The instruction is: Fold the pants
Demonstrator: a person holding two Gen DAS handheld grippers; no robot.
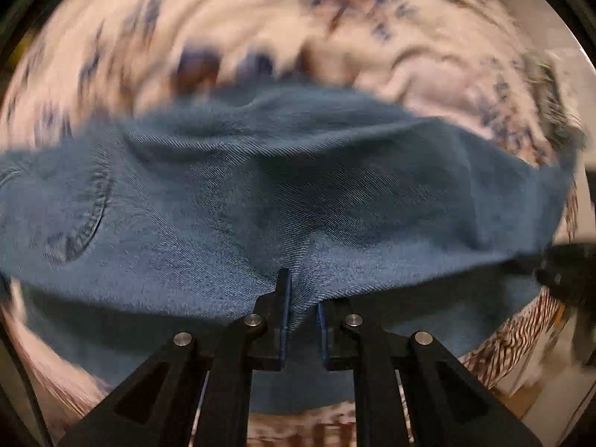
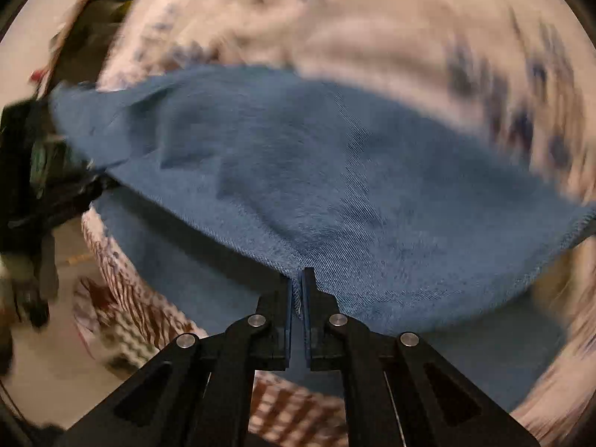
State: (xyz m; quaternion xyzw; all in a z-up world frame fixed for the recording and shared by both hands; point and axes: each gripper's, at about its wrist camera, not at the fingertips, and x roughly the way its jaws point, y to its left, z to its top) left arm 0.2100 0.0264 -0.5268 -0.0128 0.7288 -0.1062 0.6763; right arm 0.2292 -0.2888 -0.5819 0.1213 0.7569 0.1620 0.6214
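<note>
The blue denim pants (image 1: 298, 186) fill the middle of both wrist views and hang lifted over the bed. A curved stitched pocket seam (image 1: 89, 219) shows at the left. My left gripper (image 1: 302, 298) is shut on a pinched fold of the denim edge. My right gripper (image 2: 297, 287) is shut on the denim edge (image 2: 335, 186) too, with its jaws almost together. The right gripper's black body shows at the right edge of the left wrist view (image 1: 570, 272). A lower layer of denim (image 2: 208, 283) lies under the lifted part.
A white bedcover with a blue and brown flower print (image 1: 260, 18) lies behind the pants, blurred by motion. A brown and white patterned cloth (image 2: 123, 290) hangs at the bed's edge over a pale floor (image 2: 48, 365). Dark gear (image 2: 26, 171) stands at left.
</note>
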